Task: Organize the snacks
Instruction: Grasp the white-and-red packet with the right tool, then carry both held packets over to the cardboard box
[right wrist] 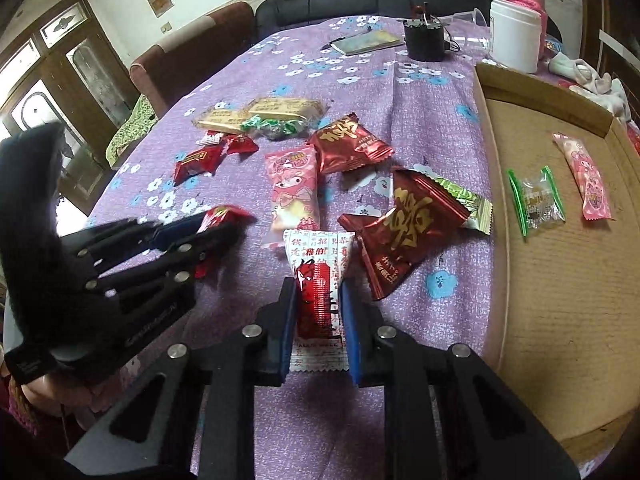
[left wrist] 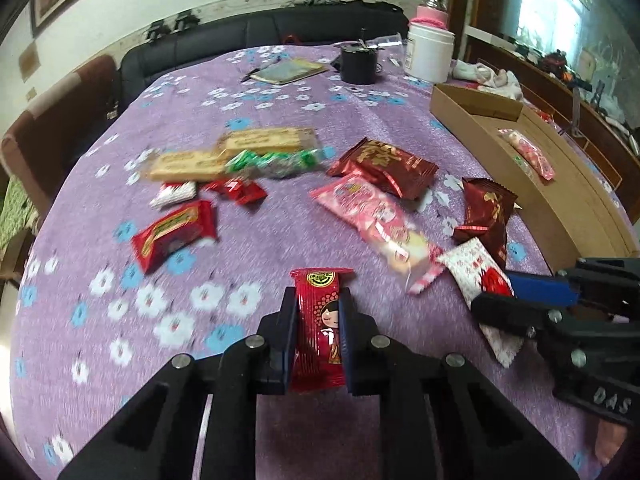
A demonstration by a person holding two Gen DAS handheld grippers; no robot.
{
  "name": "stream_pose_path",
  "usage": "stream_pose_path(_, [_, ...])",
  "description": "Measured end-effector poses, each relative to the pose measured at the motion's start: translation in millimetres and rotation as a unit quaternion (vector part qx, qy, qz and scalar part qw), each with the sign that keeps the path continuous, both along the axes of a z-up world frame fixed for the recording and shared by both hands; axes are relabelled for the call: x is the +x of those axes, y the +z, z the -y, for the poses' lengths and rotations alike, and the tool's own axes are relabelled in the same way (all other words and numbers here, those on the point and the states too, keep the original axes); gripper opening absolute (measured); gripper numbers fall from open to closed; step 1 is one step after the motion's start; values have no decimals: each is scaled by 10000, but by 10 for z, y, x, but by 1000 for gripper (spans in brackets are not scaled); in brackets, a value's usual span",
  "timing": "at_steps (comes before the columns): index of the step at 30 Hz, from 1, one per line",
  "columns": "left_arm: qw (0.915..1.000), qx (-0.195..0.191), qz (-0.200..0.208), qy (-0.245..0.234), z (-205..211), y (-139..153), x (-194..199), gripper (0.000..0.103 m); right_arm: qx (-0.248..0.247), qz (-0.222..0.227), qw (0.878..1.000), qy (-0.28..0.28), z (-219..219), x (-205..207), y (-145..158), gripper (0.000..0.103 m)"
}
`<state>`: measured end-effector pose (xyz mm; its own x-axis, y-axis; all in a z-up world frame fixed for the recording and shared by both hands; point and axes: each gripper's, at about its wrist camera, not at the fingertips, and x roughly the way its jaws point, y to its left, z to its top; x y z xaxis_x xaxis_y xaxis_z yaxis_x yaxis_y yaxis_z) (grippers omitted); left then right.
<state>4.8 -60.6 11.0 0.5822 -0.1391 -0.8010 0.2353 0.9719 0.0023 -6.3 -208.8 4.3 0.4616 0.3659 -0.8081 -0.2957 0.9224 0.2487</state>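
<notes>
Left wrist view: left gripper [left wrist: 318,312] clamped on red foil candy packet with cartoon girl [left wrist: 320,320], above purple floral tablecloth [left wrist: 100,312].

Right wrist view: right gripper [right wrist: 318,312] clamped on white-and-red printed snack packet [right wrist: 318,276]; brown cardboard tray [right wrist: 532,320] beside, holding 2 snacks.

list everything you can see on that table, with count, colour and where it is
loose snack packets: about ten, mostly red, also pink, gold and green, mid-table
cardboard tray: one, brown, right side of the table
packets in the tray: two, green-edged clear and pink
tablecloth: one, purple with white and blue flowers
black pot: one, far end
white jar: one, far end, right of the pot
notebook: one, yellowish, far end, pen beside it
left gripper: black with blue pads, shut on red packet
right gripper: same, shut on white-and-red packet
</notes>
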Motion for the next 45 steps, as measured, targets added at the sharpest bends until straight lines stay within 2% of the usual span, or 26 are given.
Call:
stream_pose_path(3, [9997,-174,66,158,-142,80,-169,17,-8,35,9999,103,-60,-29,-6,24])
stream_pose_path(7, [9987,-171,265,397,-308,235,-475,17,-11,96,9992,397,-211,-130,-22,24])
stream_pose_path(13, [9948,137,492,877,-470,408,-923,17,138,198,9958,882,-430,-312,0,24])
stream_pose_path(19, [9911,133,525,1217,-523,505,-1142,17,359,325,9951,860,-381,-369,78,24])
stream_pose_path(29, [9909,-93,712,1141,-310,677,-1405,17,506,348,9947,824,-317,-350,94,24])
stream_pose_path(37, [9885,-144,829,1253,-317,794,-1662,17,710,507,9927,829,-252,-346,132,24])
stream_pose_path(45, [9889,-165,886,1182,-281,843,-1758,17,614,493,9927,913,-264,-339,105,24])
